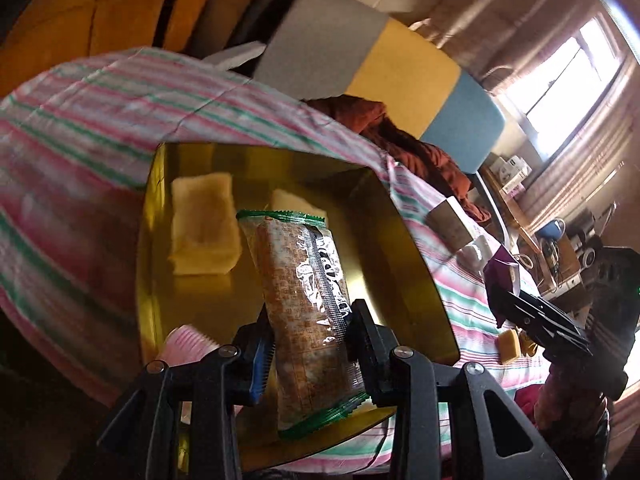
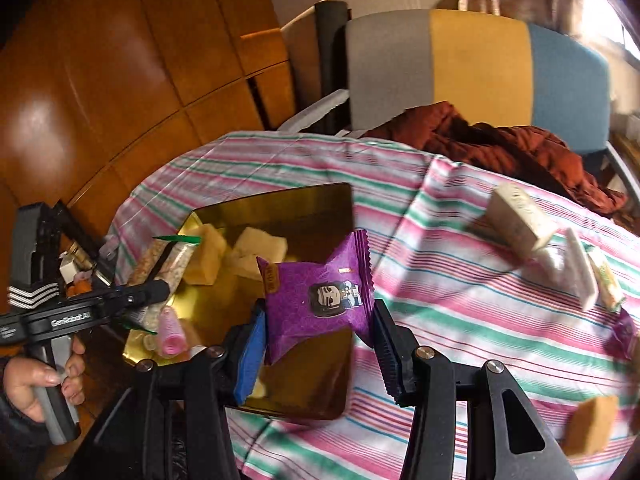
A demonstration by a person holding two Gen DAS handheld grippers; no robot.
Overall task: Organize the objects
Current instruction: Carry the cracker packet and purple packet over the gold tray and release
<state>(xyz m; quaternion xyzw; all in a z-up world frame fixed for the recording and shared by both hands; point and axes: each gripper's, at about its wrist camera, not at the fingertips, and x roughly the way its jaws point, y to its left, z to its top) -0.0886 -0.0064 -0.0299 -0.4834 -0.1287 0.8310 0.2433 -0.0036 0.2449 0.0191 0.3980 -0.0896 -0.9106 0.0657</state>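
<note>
Striped desk (image 2: 460,320), gold tray (image 1: 400,240) holding yellow blocks (image 1: 204,228). Left claw (image 1: 310,344) clamped on clear green-edged snack bar (image 1: 304,300) over tray; right claw (image 2: 320,344) gripping purple crinkly pouch (image 2: 320,296) above tray edge. Risk: slick wrappers slipping mid-carry, claws colliding over tray

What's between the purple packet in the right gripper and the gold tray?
Nothing: the purple packet hangs over the gold tray, bare tray below, in the right wrist view.
</note>
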